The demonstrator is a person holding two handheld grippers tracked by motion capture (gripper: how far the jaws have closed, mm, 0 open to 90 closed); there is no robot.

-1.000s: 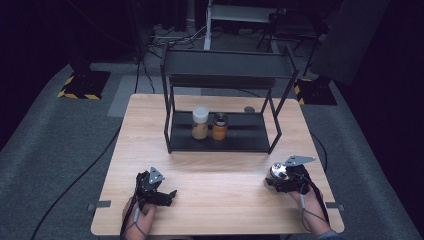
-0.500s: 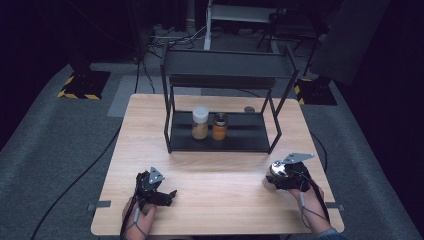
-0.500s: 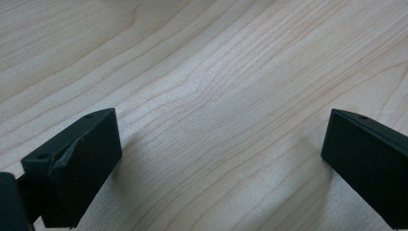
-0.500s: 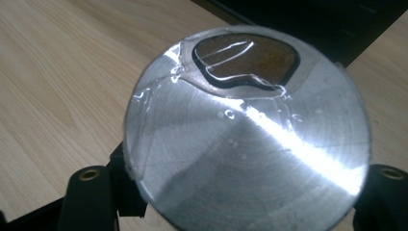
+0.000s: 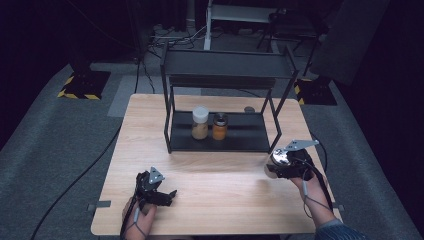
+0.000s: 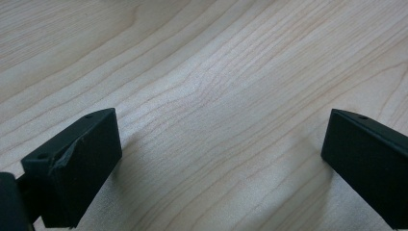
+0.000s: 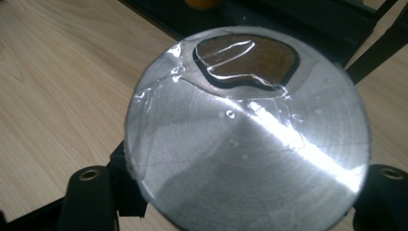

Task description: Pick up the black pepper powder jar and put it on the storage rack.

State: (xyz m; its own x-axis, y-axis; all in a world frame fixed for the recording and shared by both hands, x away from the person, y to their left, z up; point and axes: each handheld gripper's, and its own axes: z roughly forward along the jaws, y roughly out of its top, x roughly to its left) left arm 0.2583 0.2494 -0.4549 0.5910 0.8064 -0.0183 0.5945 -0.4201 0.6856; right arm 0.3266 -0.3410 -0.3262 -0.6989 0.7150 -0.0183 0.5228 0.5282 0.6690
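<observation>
Silver-lidded jar (image 7: 248,139), seemingly upright, jaws clamped

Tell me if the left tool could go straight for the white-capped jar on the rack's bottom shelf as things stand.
Probably yes. The left tool is open and holds nothing, and bare table lies between it and the rack. The white-capped jar stands near the shelf's open front, though the orange jar crowds its right side.

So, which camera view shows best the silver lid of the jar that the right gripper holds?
The right gripper view: the silver lid appears large, between the jaws. In the high view it is a small bright disc. The left gripper view has bare table.
</observation>
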